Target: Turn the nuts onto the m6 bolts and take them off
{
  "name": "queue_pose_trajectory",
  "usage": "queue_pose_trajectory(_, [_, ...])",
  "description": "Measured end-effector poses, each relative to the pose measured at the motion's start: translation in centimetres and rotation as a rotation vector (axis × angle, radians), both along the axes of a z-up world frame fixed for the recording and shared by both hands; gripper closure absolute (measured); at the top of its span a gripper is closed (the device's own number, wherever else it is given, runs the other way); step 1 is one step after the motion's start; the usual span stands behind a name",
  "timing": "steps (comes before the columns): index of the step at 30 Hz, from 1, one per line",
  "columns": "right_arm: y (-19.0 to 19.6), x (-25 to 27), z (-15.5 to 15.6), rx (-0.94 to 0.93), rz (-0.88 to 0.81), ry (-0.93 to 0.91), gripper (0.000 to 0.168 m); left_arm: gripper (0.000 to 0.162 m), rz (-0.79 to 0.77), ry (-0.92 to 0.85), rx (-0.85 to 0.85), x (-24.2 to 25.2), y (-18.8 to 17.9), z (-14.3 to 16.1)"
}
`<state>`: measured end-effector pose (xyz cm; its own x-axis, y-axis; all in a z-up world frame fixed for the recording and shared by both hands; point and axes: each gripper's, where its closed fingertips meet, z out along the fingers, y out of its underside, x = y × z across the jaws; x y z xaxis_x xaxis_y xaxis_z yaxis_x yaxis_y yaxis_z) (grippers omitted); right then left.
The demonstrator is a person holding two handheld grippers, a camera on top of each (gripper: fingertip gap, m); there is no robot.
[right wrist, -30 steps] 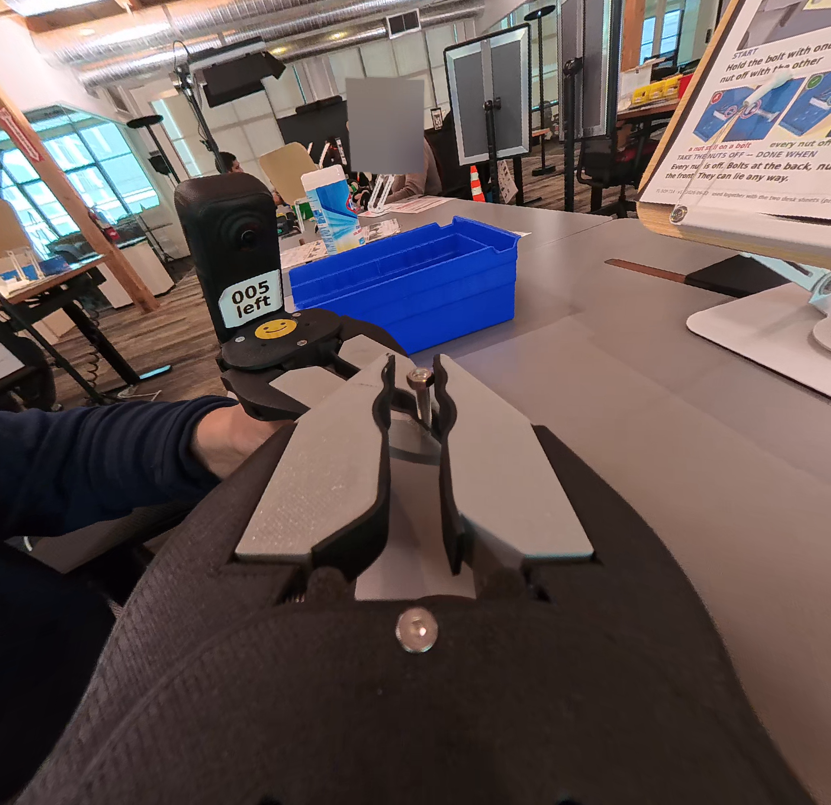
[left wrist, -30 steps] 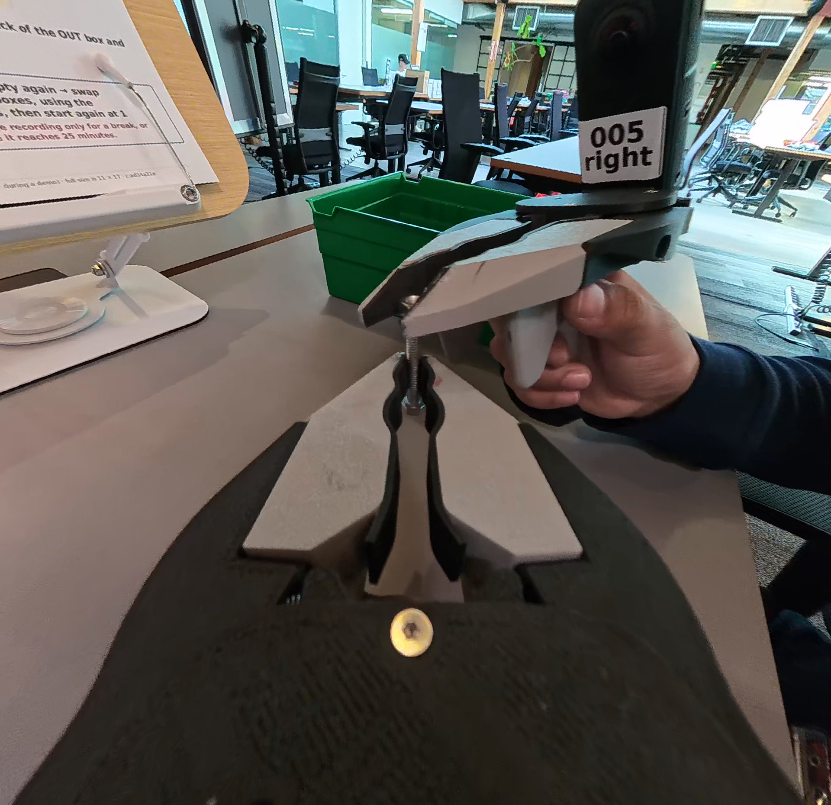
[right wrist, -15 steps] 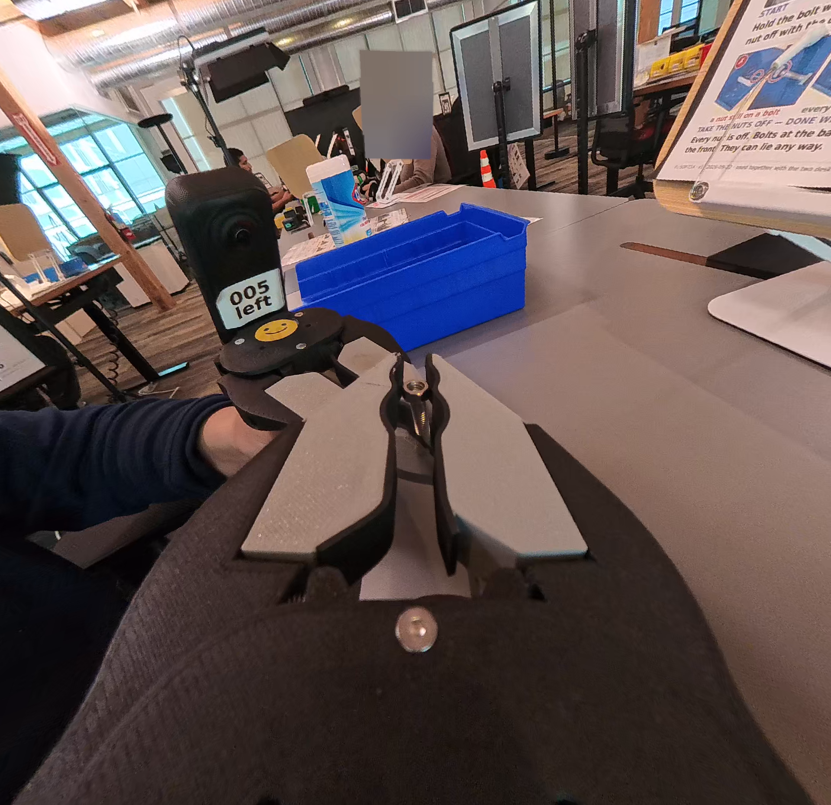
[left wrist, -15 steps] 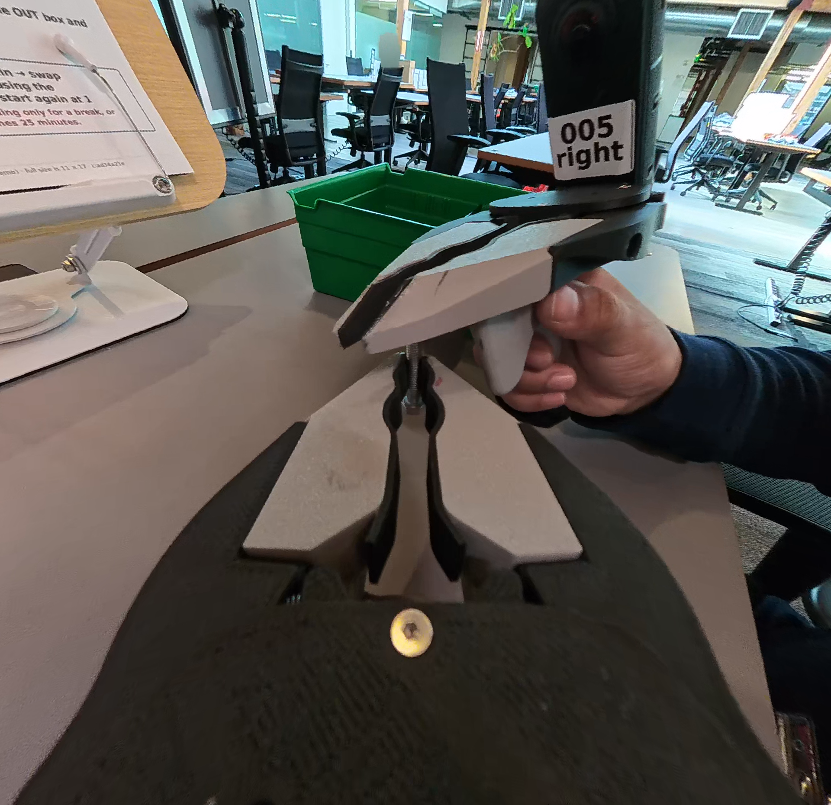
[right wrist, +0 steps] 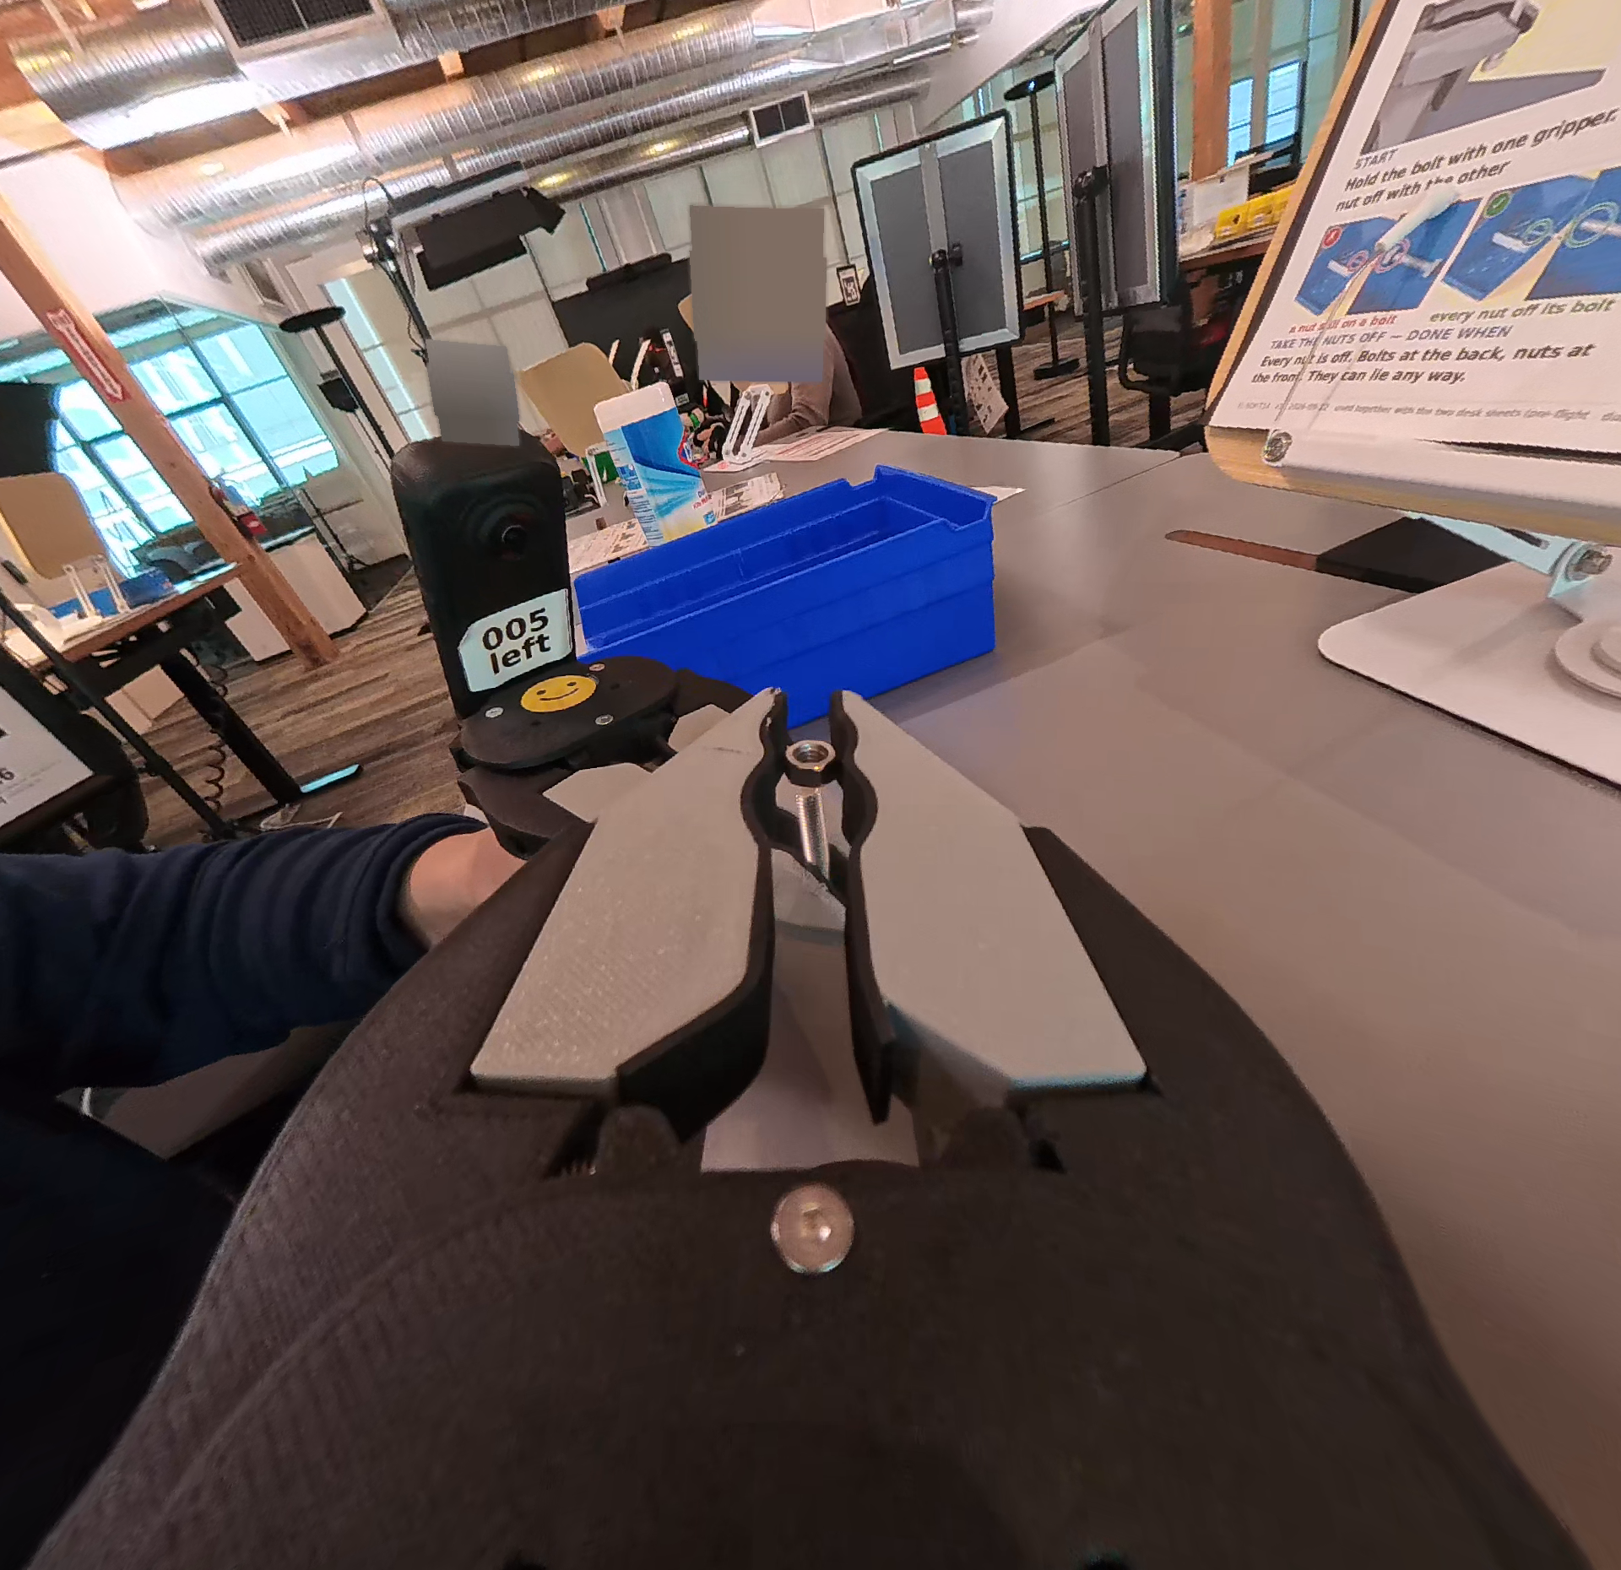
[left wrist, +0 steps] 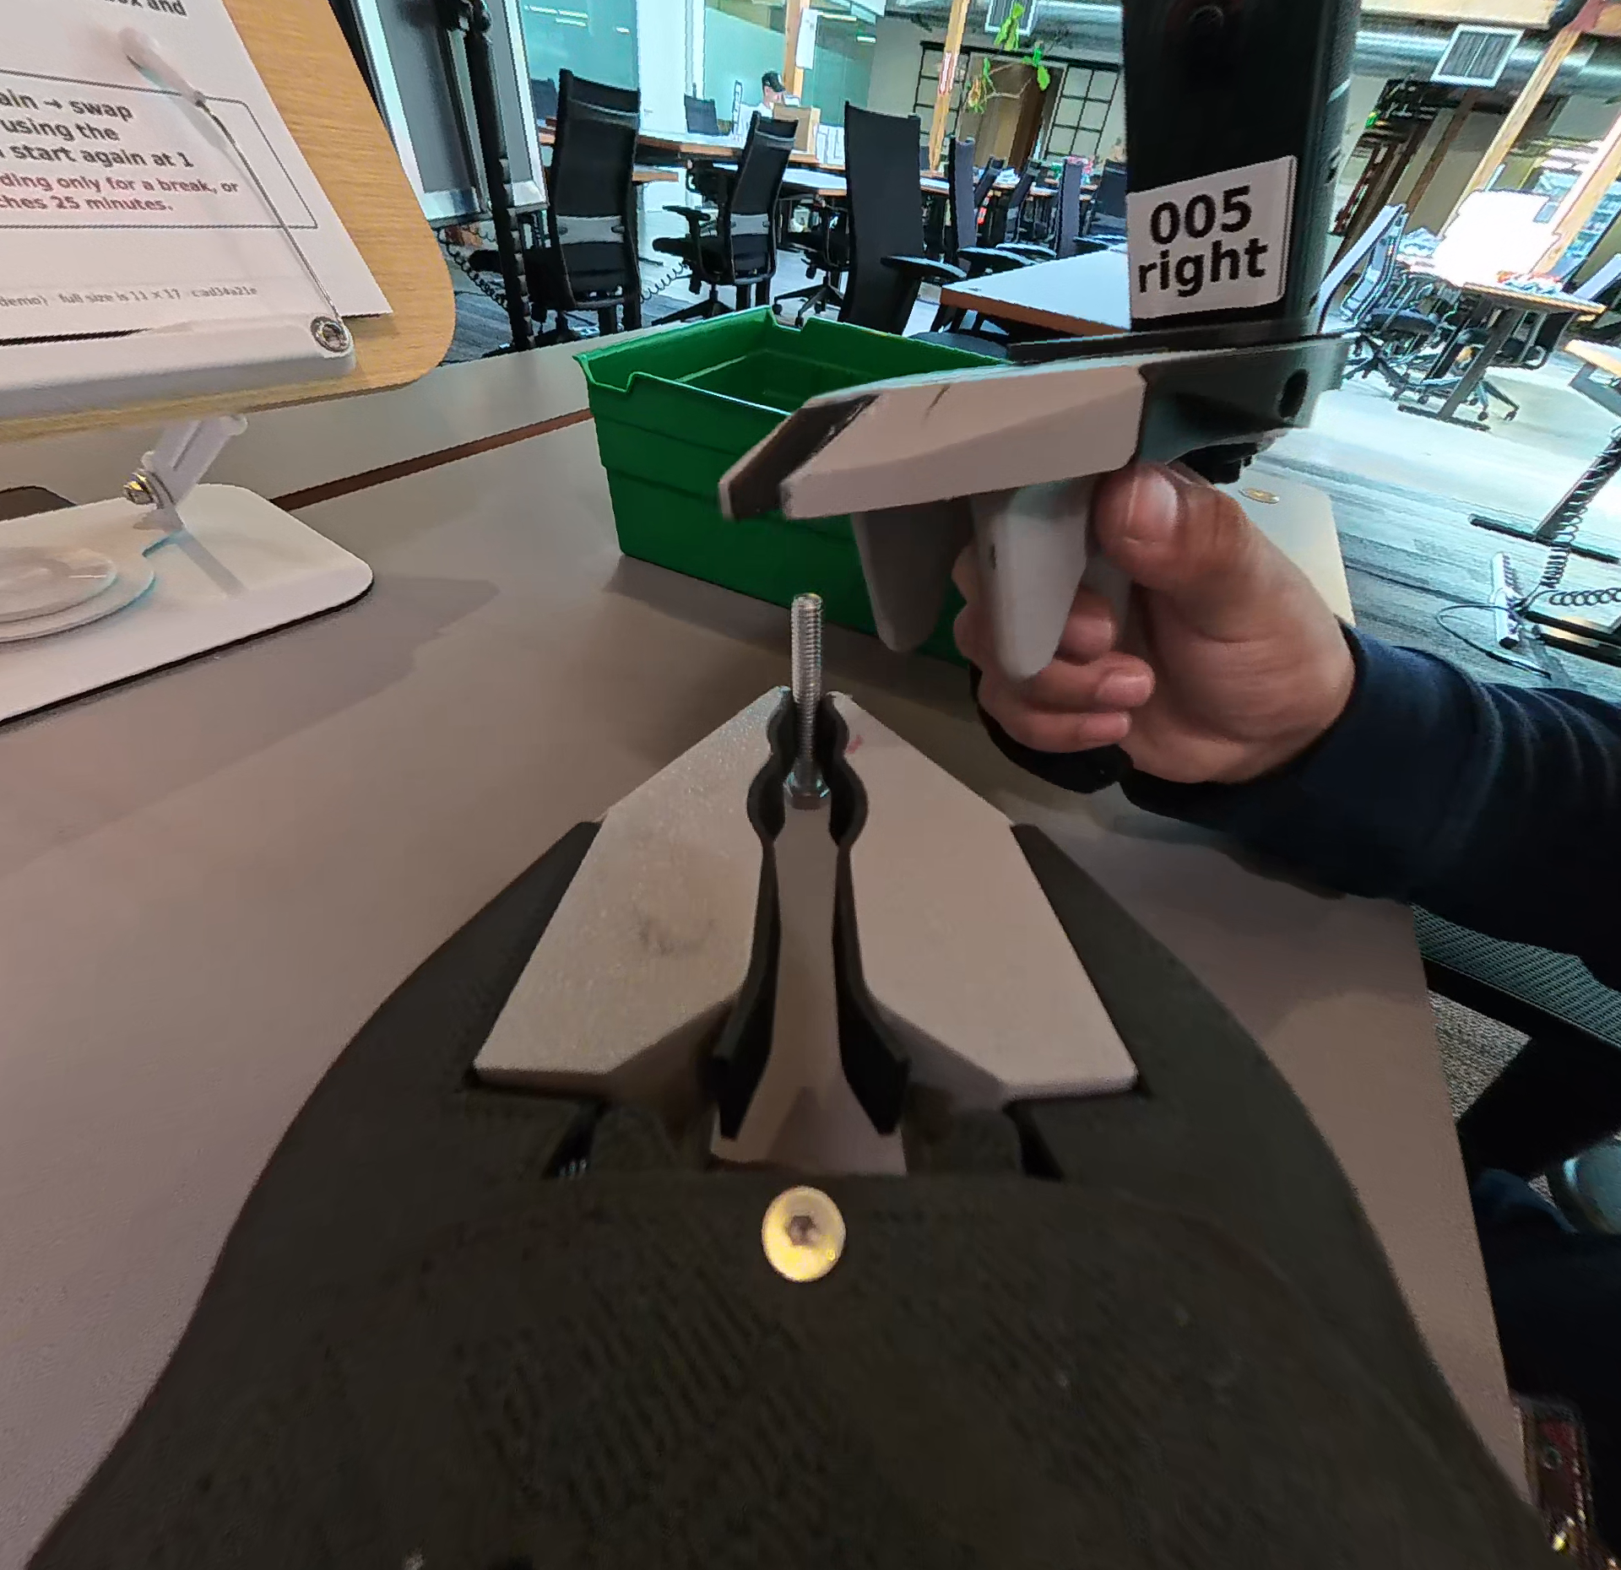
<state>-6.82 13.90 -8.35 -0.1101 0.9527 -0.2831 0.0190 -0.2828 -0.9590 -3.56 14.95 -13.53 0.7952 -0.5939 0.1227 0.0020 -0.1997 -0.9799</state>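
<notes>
My left gripper (left wrist: pixel 807 725) is shut on a steel bolt (left wrist: pixel 807 651) and holds it upright, with its bare threaded end standing above the fingertips. A hex part low on the bolt sits between the pads. My right gripper (right wrist: pixel 805 705) is shut on a nut (right wrist: pixel 809 760), which is clear of the bolt's tip (right wrist: pixel 811 826) just beneath it. In the left wrist view the right gripper (left wrist: pixel 759 484) hangs above and to the right of the bolt, held by a hand; the nut is hidden there. The left gripper's body (right wrist: pixel 561 739) shows at the left of the right wrist view.
A green bin (left wrist: pixel 702 449) stands on the grey table (left wrist: pixel 351 826) behind the bolt. A blue bin (right wrist: pixel 789 598) stands beyond the left gripper. A white stand with an instruction sheet (left wrist: pixel 175 581) is at the back; it also shows in the right wrist view (right wrist: pixel 1447 651). Some 6 cm of space lies between my two pairs of fingers.
My right gripper has lifted up and to the right, away from the bolt, with the nut in it. The bolt's threaded end is now bare. My left gripper still holds the bolt.
</notes>
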Motion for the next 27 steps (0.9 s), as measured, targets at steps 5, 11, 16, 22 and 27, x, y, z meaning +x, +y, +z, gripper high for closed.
queue_pose_trajectory(5, [0.0,0.9,0.8,0.044,-0.026,0.008,0.162,0.159,0.02,-0.013,-0.005,-0.7,0.3,-0.1])
queue_pose_trajectory(11, [0.4,5.9,4.4,0.229,-0.197,-0.026,0.162,0.159,0.01,-0.022,-0.008,-0.9,0.1,0.0])
queue_pose_trajectory(16, [8.2,14.5,3.1,0.254,-0.488,-0.24,0.162,0.159,-0.01,-0.021,0.001,-0.4,-0.3,0.3])
queue_pose_trajectory(22, [11.1,20.5,-6.4,0.058,-0.528,-0.609,0.158,0.159,-0.038,-0.029,0.003,0.2,-0.5,0.4])
queue_pose_trajectory(27, [10.8,20.5,-6.3,0.055,-0.544,-0.619,0.154,0.159,-0.092,-0.015,0.01,1.5,-1.0,0.3])
